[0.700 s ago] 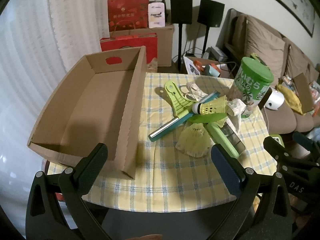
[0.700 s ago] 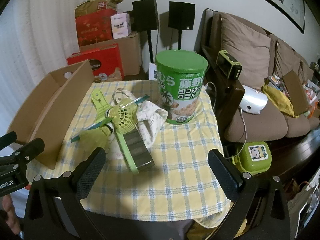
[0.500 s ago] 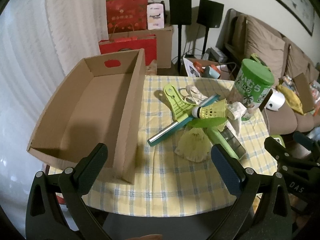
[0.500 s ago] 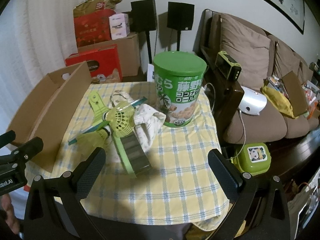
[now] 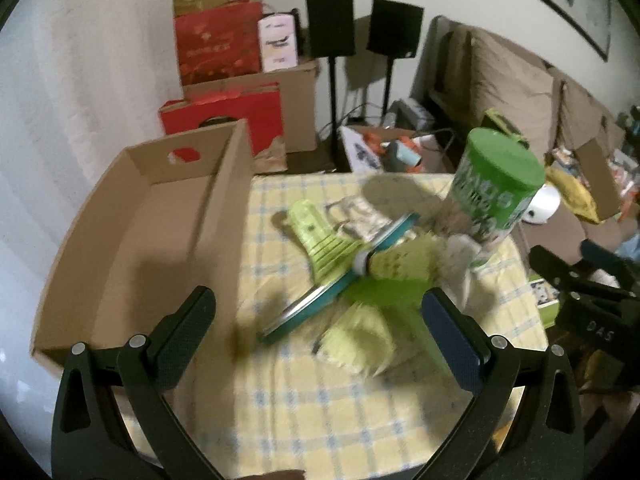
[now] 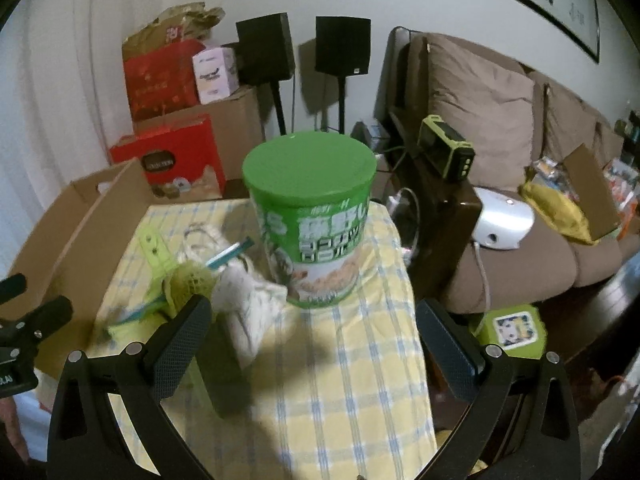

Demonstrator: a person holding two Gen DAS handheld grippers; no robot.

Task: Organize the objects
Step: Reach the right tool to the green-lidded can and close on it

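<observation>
Both views closer to desk point(image 5: 332, 408) than half second ago, pile and can bigger in frame, left view blurry now. Left hand-held gripper point(image 5: 318, 322) spread wide, nothing held, over desk edge facing pile. Right hand-held gripper point(image 6: 314, 336) wide too, empty, aimed at can point(image 6: 310, 216). Box point(image 5: 132, 240) on desk's left side, nothing inside. Can upright, lid on. Two shuttlecocks point(image 5: 396, 264), one teal stick point(image 5: 332, 284), one green clip point(image 5: 316, 232), all piled between box and can.

"DAS" in white on the right gripper point(image 5: 592, 320) body — the green can's point(image 6: 310, 220) print stays unreadable.
</observation>
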